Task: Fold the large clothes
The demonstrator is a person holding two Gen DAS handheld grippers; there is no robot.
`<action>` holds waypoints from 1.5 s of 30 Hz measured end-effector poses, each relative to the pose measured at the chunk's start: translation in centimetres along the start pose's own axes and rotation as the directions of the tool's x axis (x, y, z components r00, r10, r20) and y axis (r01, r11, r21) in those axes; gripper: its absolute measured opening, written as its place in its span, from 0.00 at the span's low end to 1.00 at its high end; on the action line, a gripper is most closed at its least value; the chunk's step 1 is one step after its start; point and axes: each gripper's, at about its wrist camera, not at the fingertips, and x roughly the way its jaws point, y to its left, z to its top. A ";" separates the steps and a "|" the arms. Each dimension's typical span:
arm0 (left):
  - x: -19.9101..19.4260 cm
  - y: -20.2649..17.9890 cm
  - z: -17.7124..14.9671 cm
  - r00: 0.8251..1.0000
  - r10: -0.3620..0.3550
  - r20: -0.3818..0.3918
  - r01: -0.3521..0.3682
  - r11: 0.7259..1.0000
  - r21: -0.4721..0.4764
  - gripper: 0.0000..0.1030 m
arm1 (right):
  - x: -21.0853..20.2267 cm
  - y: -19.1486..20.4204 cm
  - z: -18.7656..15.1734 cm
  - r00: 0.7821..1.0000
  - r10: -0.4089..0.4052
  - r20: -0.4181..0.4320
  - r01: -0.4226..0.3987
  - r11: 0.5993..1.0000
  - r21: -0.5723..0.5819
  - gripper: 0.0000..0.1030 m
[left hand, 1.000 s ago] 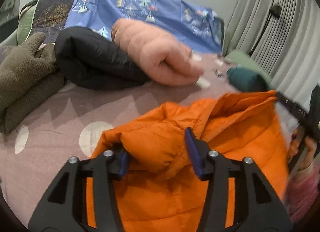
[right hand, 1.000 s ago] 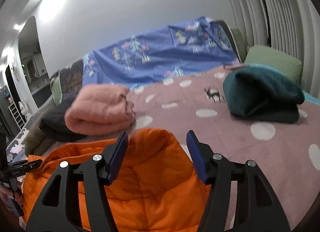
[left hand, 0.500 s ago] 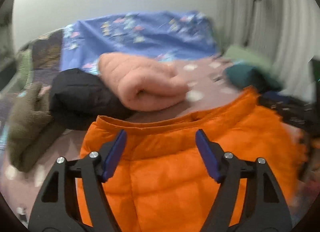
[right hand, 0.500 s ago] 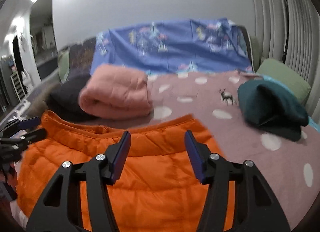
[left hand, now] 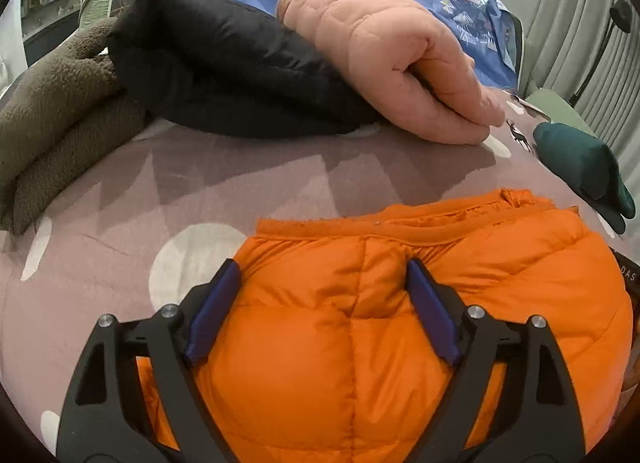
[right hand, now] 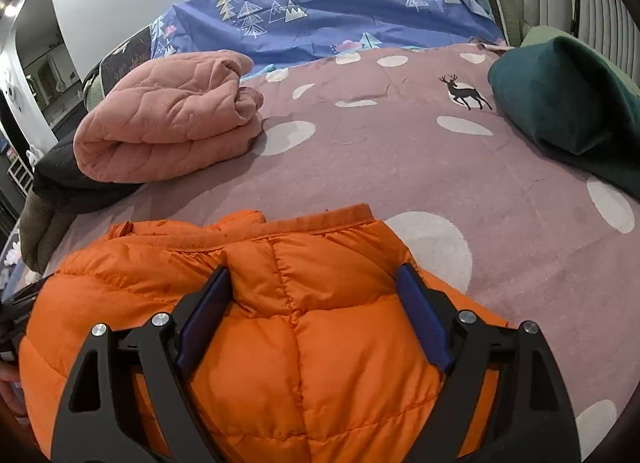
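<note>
Both grippers have just let go: the left gripper [left hand: 324,283] and right gripper [right hand: 316,291] have spread their jaws wide over the orange puffer jacket [left hand: 400,323], which a second ago hung bunched between them and now lies flat on the spotted mauve bedspread [right hand: 360,151]. The pads seem clear of the fabric, though padding bulges between them. Probably one fold is finished and the next grasp is due

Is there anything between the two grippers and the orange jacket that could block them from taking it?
Nothing visible does. The left gripper and the right gripper are open, their jaws having just been opening, right over the orange jacket, which bulges between them. The pink jacket and the green garment lie apart, farther back.
</note>
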 end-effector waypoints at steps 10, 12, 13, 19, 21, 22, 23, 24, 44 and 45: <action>-3.4 -1.1 0.2 0.996 0.020 0.083 -0.025 0.998 0.053 0.82 | -6.0 -0.3 0.3 0.983 -0.011 0.184 0.008 1.000 0.017 0.81; -5.2 -1.6 0.6 0.993 0.004 0.116 -0.011 0.998 0.057 0.82 | -8.6 -0.1 0.7 0.970 -0.026 0.242 0.025 1.000 0.010 0.80; -6.4 -2.1 0.9 0.990 -0.015 0.143 0.006 0.998 0.059 0.82 | -9.2 0.1 0.9 0.968 -0.021 0.250 0.021 1.000 0.003 0.76; -6.6 -6.4 2.4 0.985 -0.065 0.157 0.048 0.993 0.110 0.82 | -5.7 4.2 1.5 0.994 0.033 0.107 -0.022 0.995 -0.102 0.55; -3.8 -7.8 2.0 0.995 -0.019 0.103 0.004 0.990 0.140 0.82 | -2.6 4.6 0.7 1.000 -0.001 0.019 0.003 0.993 -0.117 0.60; -1.7 -8.1 1.3 0.995 0.065 0.069 -0.075 0.984 0.164 0.86 | -1.0 4.6 0.2 1.000 -0.018 -0.008 0.017 0.993 -0.119 0.67; -0.2 -7.6 0.8 0.997 0.073 0.036 -0.078 0.984 0.157 0.87 | 0.0 4.1 -0.2 1.000 0.003 -0.008 -0.004 0.996 -0.092 0.67; 0.4 -6.8 0.7 0.999 0.037 0.014 -0.038 0.992 0.118 0.88 | 0.0 3.7 -0.1 1.000 0.025 -0.010 -0.025 0.998 -0.060 0.68; 2.1 -5.8 -0.3 0.999 0.034 0.009 -0.035 0.996 0.083 0.90 | 1.6 4.2 -0.8 1.000 -0.011 -0.015 0.010 0.995 -0.103 0.69; 2.1 -5.9 -0.3 0.999 0.036 0.008 -0.037 0.996 0.085 0.90 | 1.6 4.2 -0.7 1.000 -0.014 -0.016 0.012 0.994 -0.104 0.69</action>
